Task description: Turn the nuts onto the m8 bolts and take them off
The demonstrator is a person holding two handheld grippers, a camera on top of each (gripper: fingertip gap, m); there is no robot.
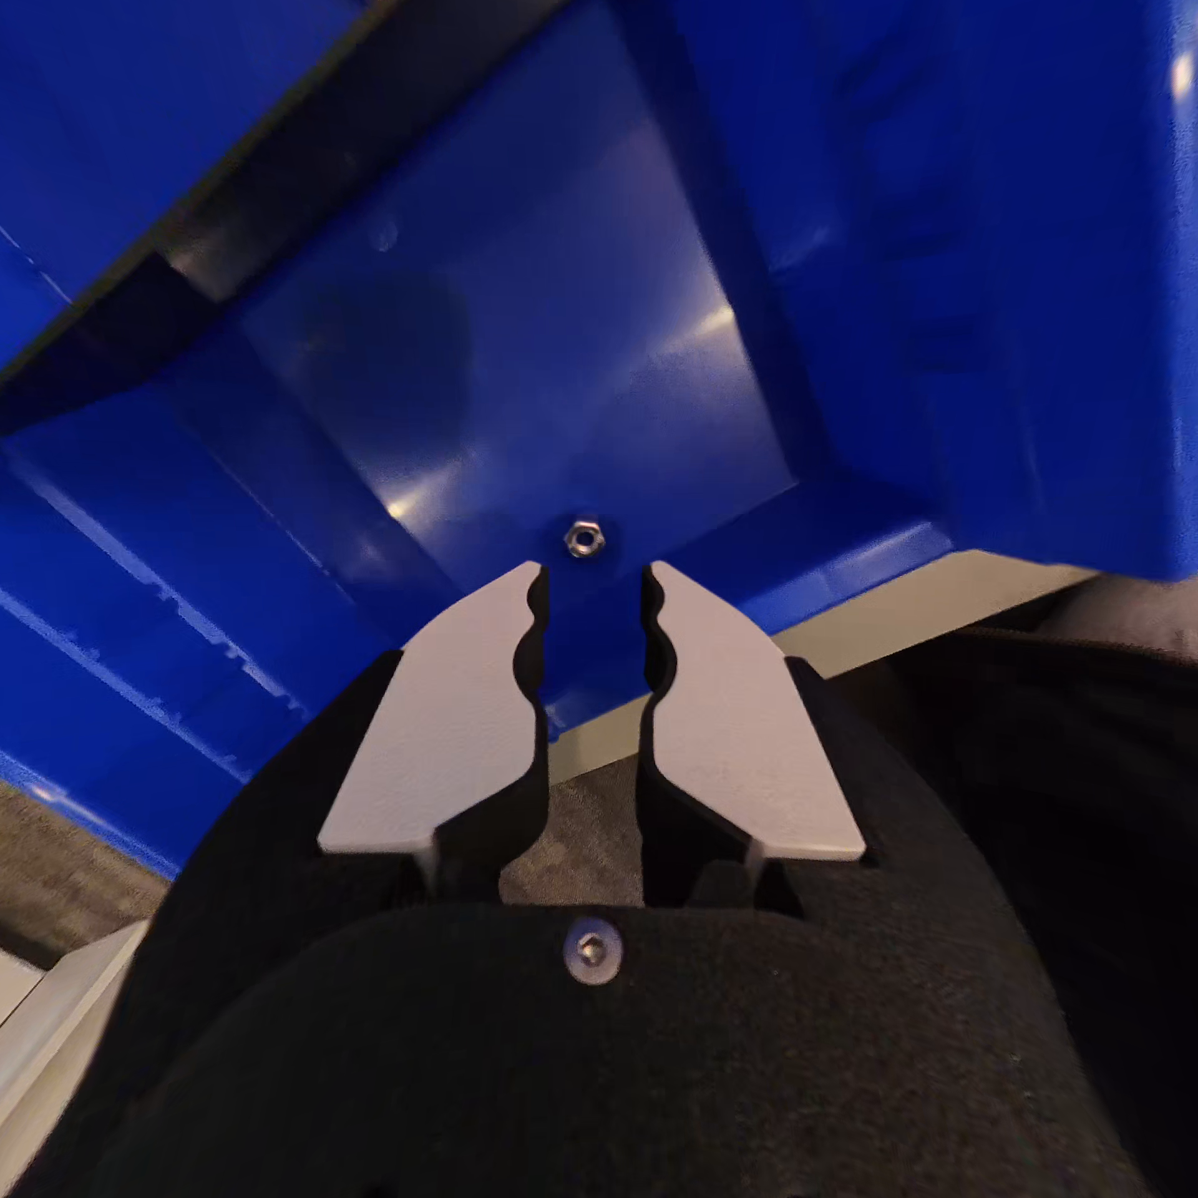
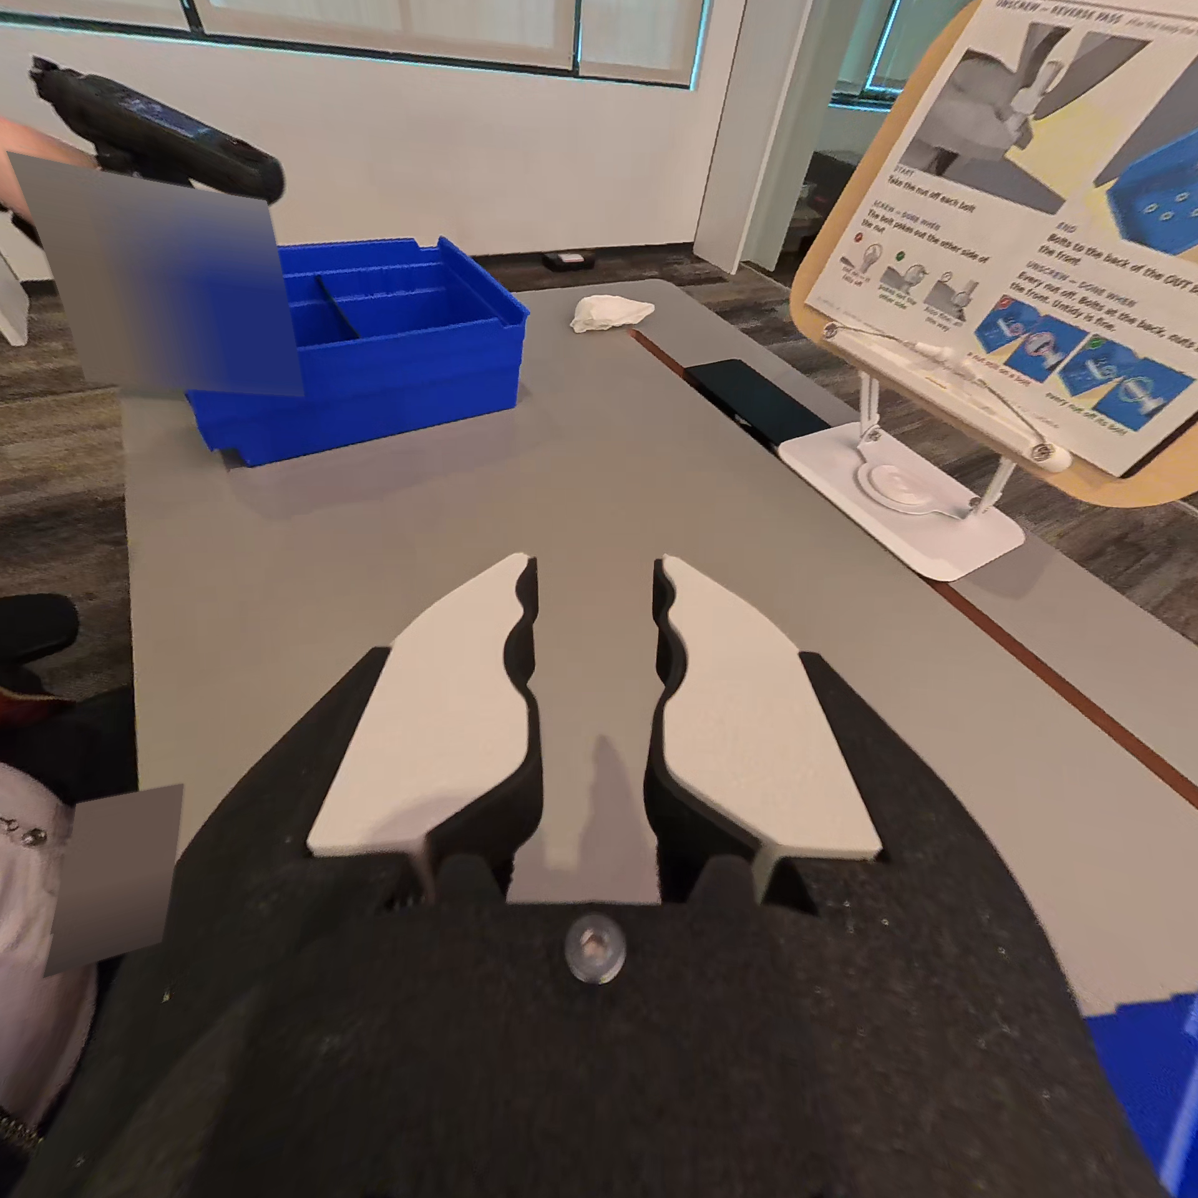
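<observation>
Your left hand-held gripper (image 1: 594,570) hangs part-open and bare, a silver nut (image 1: 585,535) just beyond its tips on the blue bin (image 1: 518,324) floor. Your right hand-held gripper (image 2: 594,564) gapes bare over the grey worktop (image 2: 583,467), a second blue bin (image 2: 389,343) far ahead-left.

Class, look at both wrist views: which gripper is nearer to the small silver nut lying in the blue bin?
Left. The left gripper hovers with open jaws just short of the nut on the blue bin floor. The right gripper is over bare grey table, no nut visible.
</observation>
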